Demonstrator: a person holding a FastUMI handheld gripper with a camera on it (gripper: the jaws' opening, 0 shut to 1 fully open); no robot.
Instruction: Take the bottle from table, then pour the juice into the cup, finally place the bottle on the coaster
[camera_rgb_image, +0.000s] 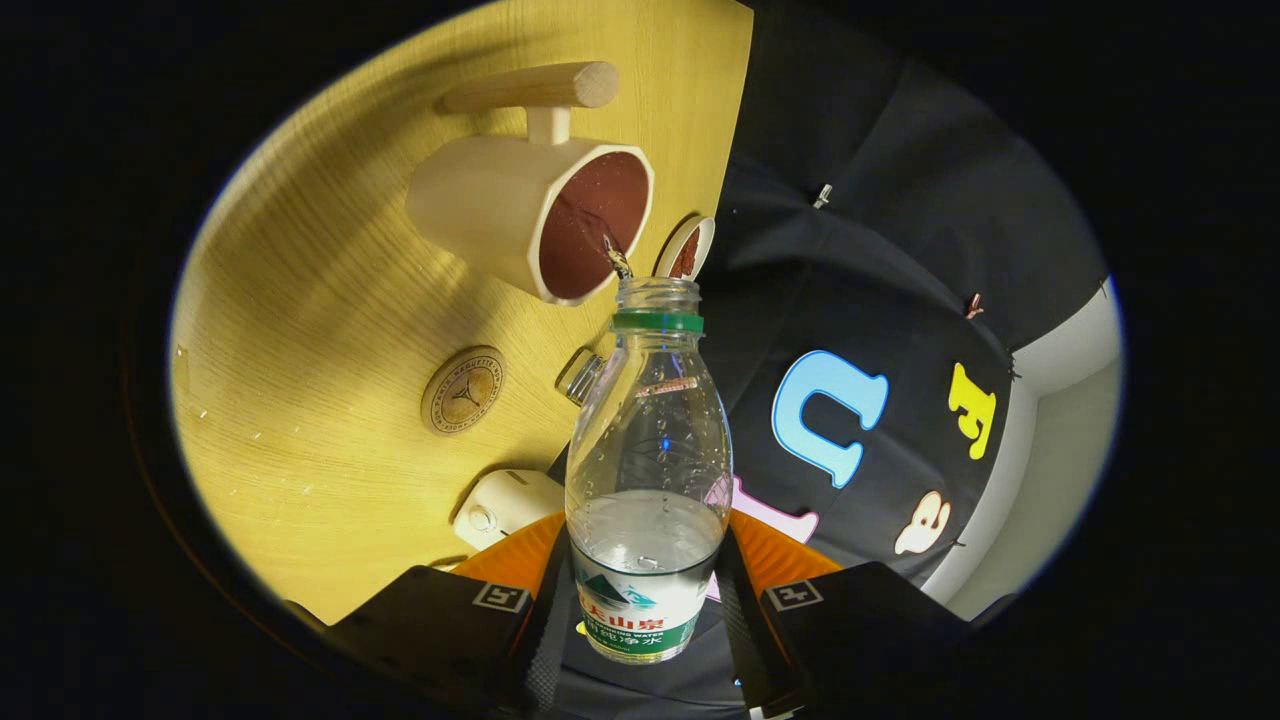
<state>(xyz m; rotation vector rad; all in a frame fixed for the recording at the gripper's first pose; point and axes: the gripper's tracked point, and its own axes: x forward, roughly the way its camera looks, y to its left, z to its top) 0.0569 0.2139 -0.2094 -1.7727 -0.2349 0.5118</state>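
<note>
My gripper (645, 600) is shut on a clear plastic bottle (650, 440), both fingers pressing on its labelled lower part. The bottle has a green neck ring, no cap, and clear liquid in its lower part. The whole view is tilted against the table. Just beyond the bottle's open mouth stands a cream cup (540, 215) with a wooden handle and a dark brown inside. A short streak of liquid (617, 260) shows between the mouth and the cup's rim. A round wooden coaster (462, 390) lies on the table, beside the bottle and nearer to me than the cup.
A pale wooden table (330, 300) carries everything; its edge runs just past the cup. A small white-rimmed dish (687, 247) sits next to the cup by that edge. A little glass jar (580, 376) and a white device (505, 505) lie close to my fingers.
</note>
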